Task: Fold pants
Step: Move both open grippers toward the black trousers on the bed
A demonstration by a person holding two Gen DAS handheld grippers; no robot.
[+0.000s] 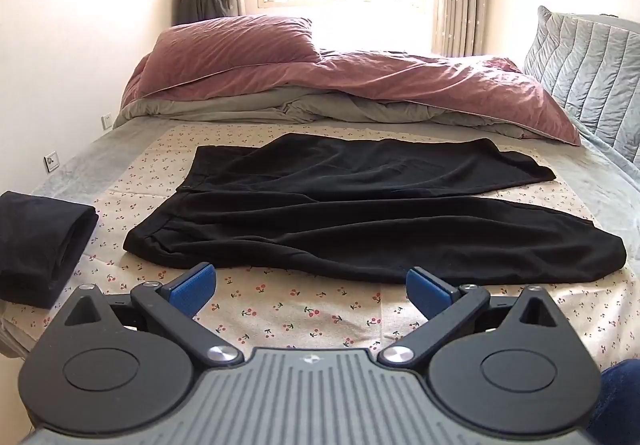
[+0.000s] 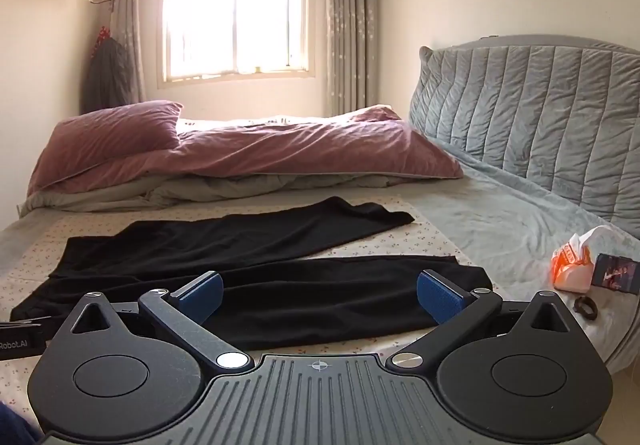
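Black pants (image 1: 320, 213) spread flat on floral sheet (image 1: 280, 317), long axis left-right, directly ahead of left gripper (image 1: 311, 291) and right gripper (image 2: 319, 295), both spread wide, empty.

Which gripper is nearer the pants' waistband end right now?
Left. The left gripper hovers open just short of the pants, toward their waistband end. The right gripper hovers open over the near leg, toward the cuffs.
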